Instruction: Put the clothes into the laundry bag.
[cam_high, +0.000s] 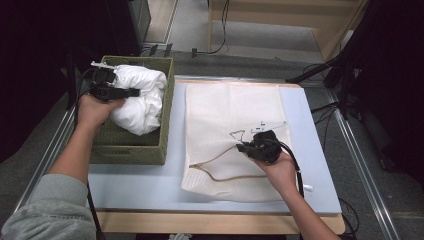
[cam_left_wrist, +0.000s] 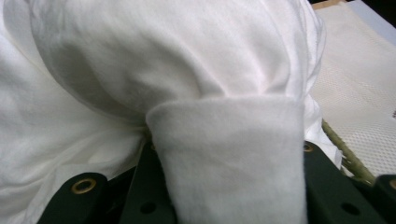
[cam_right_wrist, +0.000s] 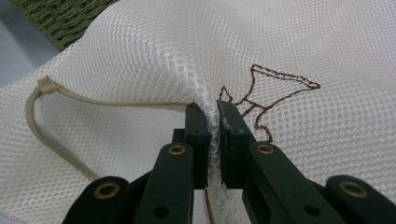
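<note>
The left gripper (cam_high: 131, 92) is pinching a fold of the white garment (cam_high: 140, 100) lying in the woven basket (cam_high: 165, 130), while the right gripper (cam_right_wrist: 212, 109) is nipping a ridge of the mesh laundry bag (cam_high: 225, 110) on the table. The garment is probably about to be lifted out, though the bag's mouth is hard to locate; next, the right needs to open it near the drawstring (cam_right_wrist: 42, 121).

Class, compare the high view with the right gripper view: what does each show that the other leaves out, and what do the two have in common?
High view alone: the person's forearms, the left hand-held gripper at the white cloth bundle, and the whole blue table top on its wooden base.

Right gripper view alone: the right hand-held gripper jaws closed on a raised fold of the mesh bag, and the weave's small holes.

Both: the mesh bag, its tan drawstring, the brown stitched mark, the green woven basket, and the right hand-held gripper.
</note>
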